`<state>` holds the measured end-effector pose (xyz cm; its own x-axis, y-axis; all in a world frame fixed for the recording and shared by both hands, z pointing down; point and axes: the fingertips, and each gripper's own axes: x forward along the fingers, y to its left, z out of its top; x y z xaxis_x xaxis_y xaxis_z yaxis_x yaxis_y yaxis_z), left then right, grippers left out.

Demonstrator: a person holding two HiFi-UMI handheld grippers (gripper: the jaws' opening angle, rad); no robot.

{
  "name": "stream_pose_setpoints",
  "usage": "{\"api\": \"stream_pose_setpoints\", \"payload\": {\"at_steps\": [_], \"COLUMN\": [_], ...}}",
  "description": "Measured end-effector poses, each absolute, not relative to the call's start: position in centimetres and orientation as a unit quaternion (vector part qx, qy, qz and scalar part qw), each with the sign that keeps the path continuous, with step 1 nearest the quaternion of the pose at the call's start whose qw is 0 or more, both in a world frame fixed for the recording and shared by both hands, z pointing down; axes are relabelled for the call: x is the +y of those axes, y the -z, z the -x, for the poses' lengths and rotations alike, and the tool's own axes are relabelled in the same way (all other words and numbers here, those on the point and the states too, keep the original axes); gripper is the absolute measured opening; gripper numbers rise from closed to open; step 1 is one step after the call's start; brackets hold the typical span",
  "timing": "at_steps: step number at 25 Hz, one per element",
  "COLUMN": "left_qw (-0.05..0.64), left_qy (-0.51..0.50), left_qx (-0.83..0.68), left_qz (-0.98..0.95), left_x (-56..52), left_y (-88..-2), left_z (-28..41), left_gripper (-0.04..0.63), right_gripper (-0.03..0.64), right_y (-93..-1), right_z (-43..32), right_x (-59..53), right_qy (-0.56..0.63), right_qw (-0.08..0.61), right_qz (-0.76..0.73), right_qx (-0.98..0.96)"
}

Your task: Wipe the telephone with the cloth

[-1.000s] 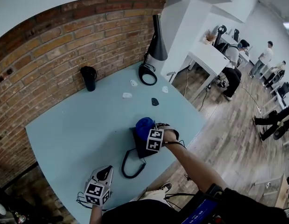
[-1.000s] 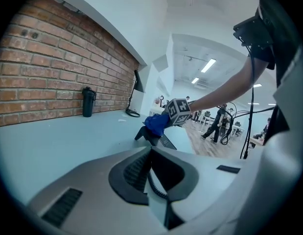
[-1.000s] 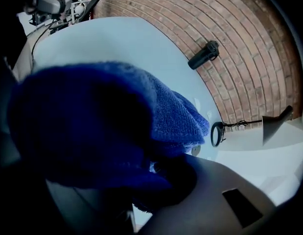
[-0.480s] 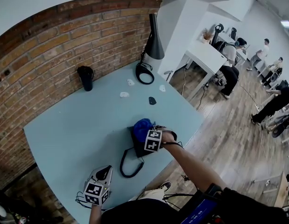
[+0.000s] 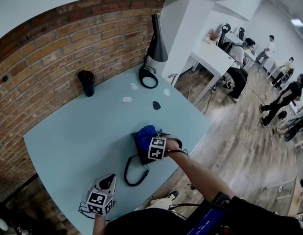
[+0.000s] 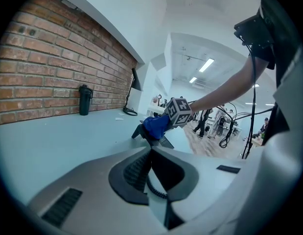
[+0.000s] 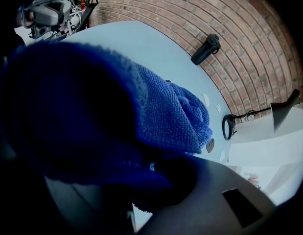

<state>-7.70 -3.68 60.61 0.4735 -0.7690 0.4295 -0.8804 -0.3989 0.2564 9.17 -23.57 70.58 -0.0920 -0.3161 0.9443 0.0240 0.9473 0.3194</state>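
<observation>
A black telephone (image 5: 143,156) sits near the table's front right edge, and its cord (image 5: 133,177) loops toward me. A blue cloth (image 5: 145,132) lies bunched on top of it. My right gripper (image 5: 148,141) points steeply down onto the phone and is shut on the cloth. In the right gripper view the cloth (image 7: 161,111) fills the picture and hides the fingertips of the right gripper (image 7: 146,173). My left gripper (image 5: 110,181) rests at the front edge, left of the cord, well short of the phone. The tips of the left gripper (image 6: 151,150) meet with nothing held. The phone (image 6: 164,142) shows ahead of it.
A black tumbler (image 5: 86,82) stands by the brick wall. A black lamp (image 5: 155,45) with a ring base (image 5: 148,77) stands at the far corner. Small white scraps (image 5: 127,100) and a dark piece (image 5: 156,105) lie mid-table. A white desk (image 5: 215,58) and people are beyond the right edge.
The right gripper has rolled a little on the telephone with the cloth still in it. The left gripper has stayed put. People in the background have walked on.
</observation>
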Motion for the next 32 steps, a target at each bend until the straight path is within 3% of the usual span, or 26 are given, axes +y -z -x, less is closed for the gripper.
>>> {"api": "stream_pose_setpoints", "payload": {"at_steps": [32], "left_qw": [0.228], "left_qy": [-0.129], "left_qx": [-0.489], "left_qz": [-0.832], "left_x": [-3.5], "left_y": [-61.1], "left_z": [7.1], "left_gripper": [0.006], "right_gripper": [0.060], "right_y": [-71.8], "right_z": [-9.4], "right_x": [-21.1], "right_qy": [0.109], "right_qw": [0.664], "right_qz": [-0.098], "right_qx": [-0.733]}}
